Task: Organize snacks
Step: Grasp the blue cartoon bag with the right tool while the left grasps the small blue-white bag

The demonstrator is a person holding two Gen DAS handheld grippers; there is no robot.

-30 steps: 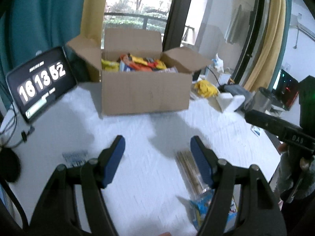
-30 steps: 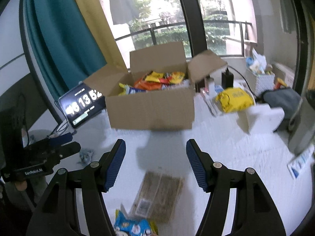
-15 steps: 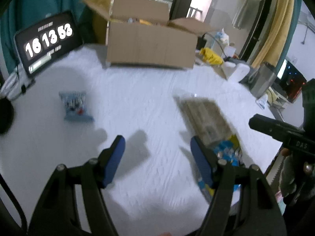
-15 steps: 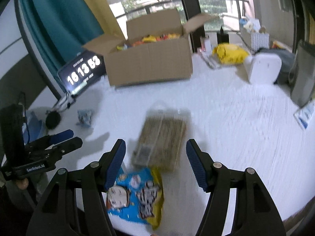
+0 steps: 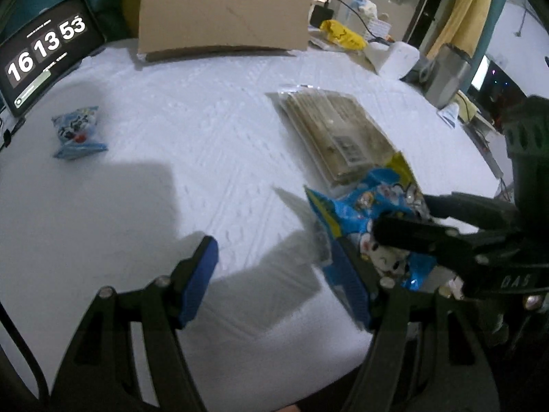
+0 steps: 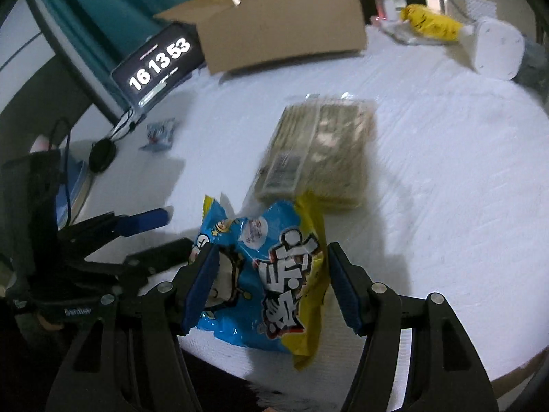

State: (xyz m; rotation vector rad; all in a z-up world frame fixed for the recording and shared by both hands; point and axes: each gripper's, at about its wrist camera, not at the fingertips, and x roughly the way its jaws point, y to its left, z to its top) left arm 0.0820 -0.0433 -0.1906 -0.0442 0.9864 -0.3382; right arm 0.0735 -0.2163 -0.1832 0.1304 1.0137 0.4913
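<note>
- Both grippers have dropped toward the white-covered table [image 6: 446,178] over the past second; the cardboard box [image 6: 281,31], which filled both views a second ago, now sits at the far edge.
- The right gripper [image 6: 272,281] now straddles the blue-and-yellow snack bag [image 6: 271,281] at the near edge, where a second ago only the bag's top showed; that reads as the approach to a first pick-up, nothing lifted yet.
- Its blue pads stand spread on either side of the bag, with gaps visible, so the bag appears ungripped.
- The left gripper [image 5: 274,281] hangs over bare cloth just left of that bag, jaws spread and empty; whether its right pad touches the bag's edge cannot be told.
- A clear pack of brown sticks [image 6: 319,151] lies just beyond the bag, overlapped by the bag's top corner.
- A small blue packet [image 5: 77,132] lies well apart to the left, near the clock tablet [image 5: 44,48].
- The snacks still on the table presumably belong in the box.
</note>
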